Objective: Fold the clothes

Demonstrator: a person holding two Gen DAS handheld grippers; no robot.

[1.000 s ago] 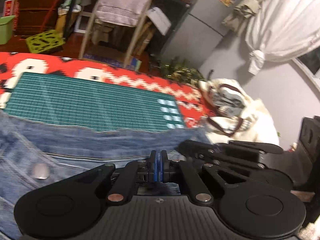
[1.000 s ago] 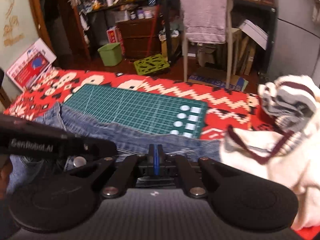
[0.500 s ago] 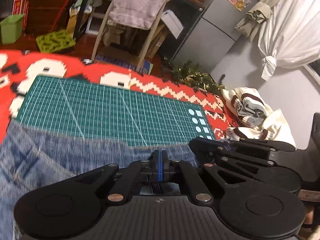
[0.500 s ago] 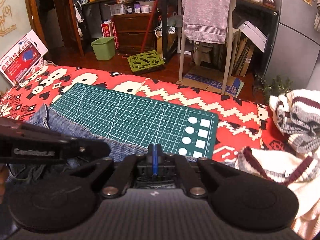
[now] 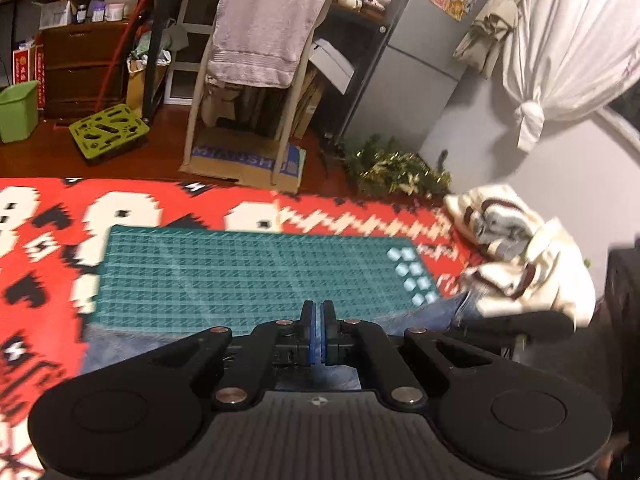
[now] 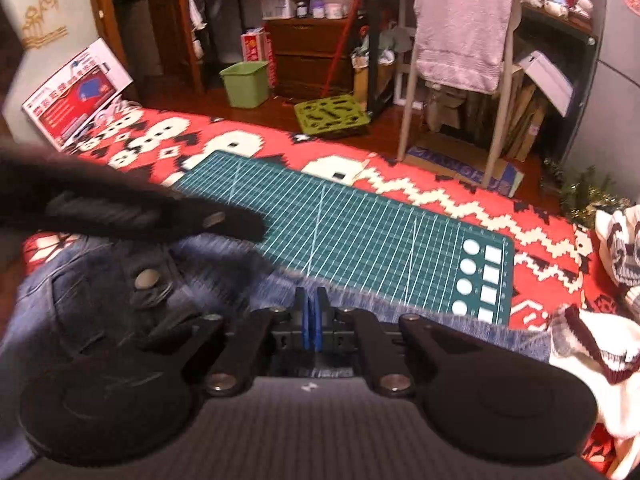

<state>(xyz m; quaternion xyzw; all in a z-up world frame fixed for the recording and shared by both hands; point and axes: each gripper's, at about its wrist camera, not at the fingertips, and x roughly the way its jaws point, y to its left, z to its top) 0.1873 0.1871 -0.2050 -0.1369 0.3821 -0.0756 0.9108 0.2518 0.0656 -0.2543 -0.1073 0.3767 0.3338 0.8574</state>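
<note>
Blue denim jeans (image 6: 100, 292) lie crumpled on the near side of the green cutting mat (image 6: 360, 232), their metal button (image 6: 146, 279) facing up. In the right wrist view my right gripper (image 6: 310, 312) is shut, with the denim's frayed edge at its fingertips. My left gripper (image 6: 132, 212) crosses that view's upper left as a dark blur above the jeans. The left wrist view shows my left gripper (image 5: 318, 320) shut with jeans (image 5: 120, 344) fabric beneath and between its pads. My right gripper (image 5: 516, 324) sits just to the right of it.
A red and white patterned blanket (image 6: 440, 196) covers the surface under the mat. A cream and maroon knitted garment (image 5: 516, 248) is heaped at the right end. Beyond the far edge stand a chair draped with a towel (image 6: 460, 24), a green bin (image 6: 244, 84) and shelves.
Both grippers have drawn back and upward with the denim. More of the green mat is uncovered, and the jeans' edge now lies nearer to me.
</note>
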